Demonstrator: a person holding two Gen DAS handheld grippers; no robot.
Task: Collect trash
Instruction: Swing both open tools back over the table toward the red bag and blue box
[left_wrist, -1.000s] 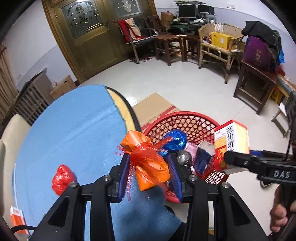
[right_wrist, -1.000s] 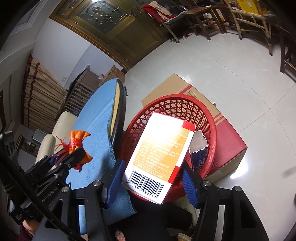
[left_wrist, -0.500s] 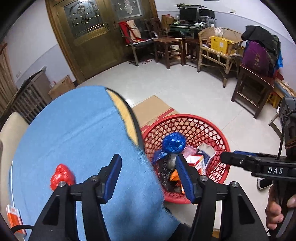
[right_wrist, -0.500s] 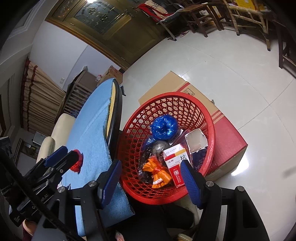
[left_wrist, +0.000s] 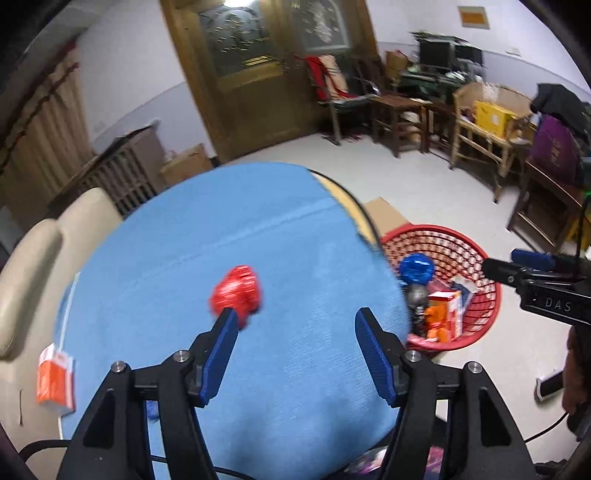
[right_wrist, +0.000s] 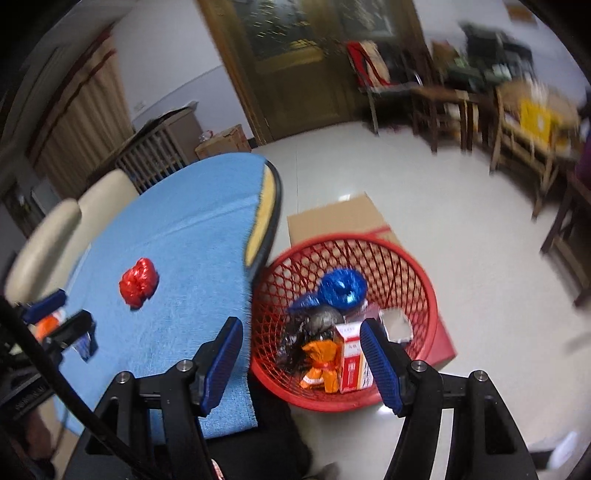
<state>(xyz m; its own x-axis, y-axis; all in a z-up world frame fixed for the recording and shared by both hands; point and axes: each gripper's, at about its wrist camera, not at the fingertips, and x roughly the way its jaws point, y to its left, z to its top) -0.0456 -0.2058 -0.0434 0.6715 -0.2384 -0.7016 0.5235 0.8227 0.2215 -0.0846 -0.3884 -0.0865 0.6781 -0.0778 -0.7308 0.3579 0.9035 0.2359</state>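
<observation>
**Both claws wide over the table, red wad ahead**

Your left gripper (left_wrist: 295, 321) is spread wide and holds nothing; the red crumpled wad (left_wrist: 236, 291) lies on the blue tablecloth (left_wrist: 207, 236) just past its left fingertip (left_wrist: 225, 325), off centre. The wad is lumpy and shiny, its slightly longer axis running left-near to right-far. Your right gripper (right_wrist: 301, 332) is also wide and empty, above the red basket (right_wrist: 424, 280) beside the table edge. Inside lie an orange wrapper (right_wrist: 321, 365), a red-and-white carton (right_wrist: 352, 354) and a blue foil ball (right_wrist: 341, 286). Beyond, a cardboard box (right_wrist: 336, 218) sits on the floor
</observation>
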